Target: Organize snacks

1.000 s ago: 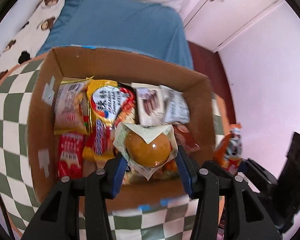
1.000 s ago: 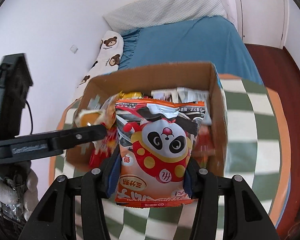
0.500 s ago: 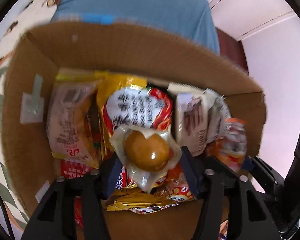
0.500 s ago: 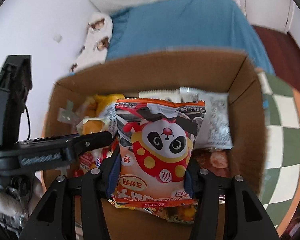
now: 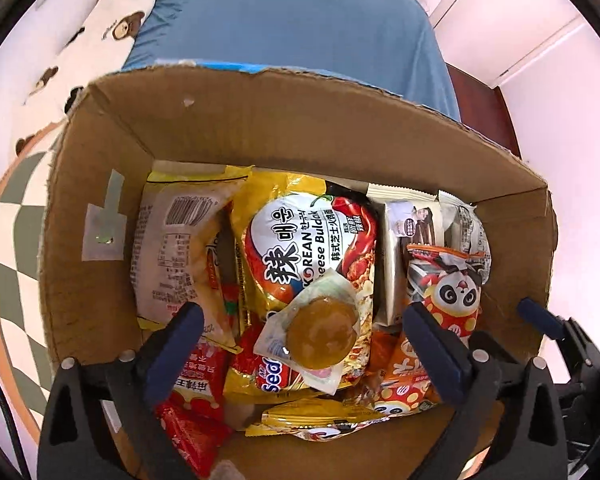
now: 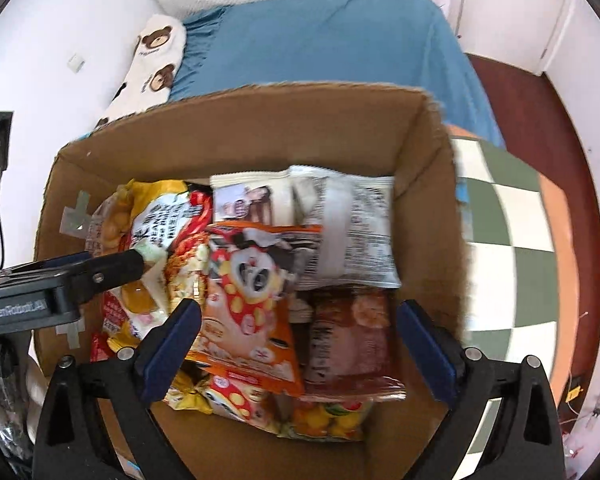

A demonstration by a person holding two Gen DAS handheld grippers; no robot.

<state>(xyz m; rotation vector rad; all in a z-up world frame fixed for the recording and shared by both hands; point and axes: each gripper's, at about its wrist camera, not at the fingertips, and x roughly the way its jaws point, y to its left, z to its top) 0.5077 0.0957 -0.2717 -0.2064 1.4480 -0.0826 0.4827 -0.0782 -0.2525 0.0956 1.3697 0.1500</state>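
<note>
A cardboard box (image 5: 292, 128) holds several snack packets. In the left wrist view my left gripper (image 5: 304, 344) is open over the box; a wrapped brown bun (image 5: 322, 338) lies loose between its fingers on a yellow ramen packet (image 5: 308, 244). In the right wrist view my right gripper (image 6: 300, 344) is open over the same box (image 6: 236, 132); the orange panda snack bag (image 6: 246, 300) lies free on the pile. The panda bag also shows in the left wrist view (image 5: 450, 292), next to the right gripper's blue fingertip (image 5: 538, 318).
The box stands on a green-and-white checked table (image 6: 504, 216). A blue bed (image 5: 284, 28) with a bear-print pillow (image 5: 96, 32) lies behind it. White and dark packets (image 6: 340, 224) fill the box's far right. A red packet (image 5: 196, 432) sits at the near left.
Both grippers moved forward over the box and opened. The bun dropped from the left gripper and the panda bag from the right; both now lie on the pile.
</note>
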